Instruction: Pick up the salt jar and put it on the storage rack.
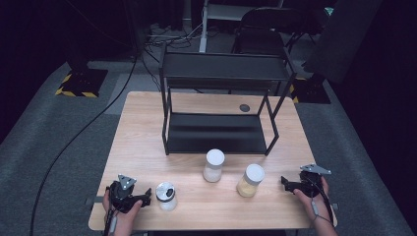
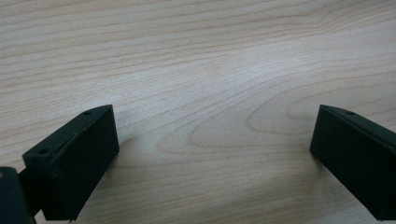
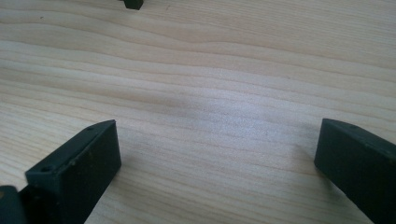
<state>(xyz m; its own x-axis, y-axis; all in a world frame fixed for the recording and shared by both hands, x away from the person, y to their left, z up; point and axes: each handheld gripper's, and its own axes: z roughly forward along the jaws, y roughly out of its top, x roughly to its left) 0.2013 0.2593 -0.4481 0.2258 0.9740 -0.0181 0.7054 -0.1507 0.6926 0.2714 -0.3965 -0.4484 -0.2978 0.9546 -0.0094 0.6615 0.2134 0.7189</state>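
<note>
Two hand-held black plastic two-jaw grippers: the left gripper point(image 1: 145, 198) and the right gripper point(image 1: 283, 182) each carry a pale grey three-cornered plate on top, dotted with small dark holes, and a dark cable that trails back from the body along the person's bare hand and forearm. In the left gripper view, the gripper's own matt black fingers point(image 2: 77, 158) are blocky and flat-faced with squared edges, and each has small round screw holes near the tip. In the right gripper view, the black fingers point(image 3: 79, 165) have the same blocky shape and screw holes, with faint scuffs along the edges.
</note>
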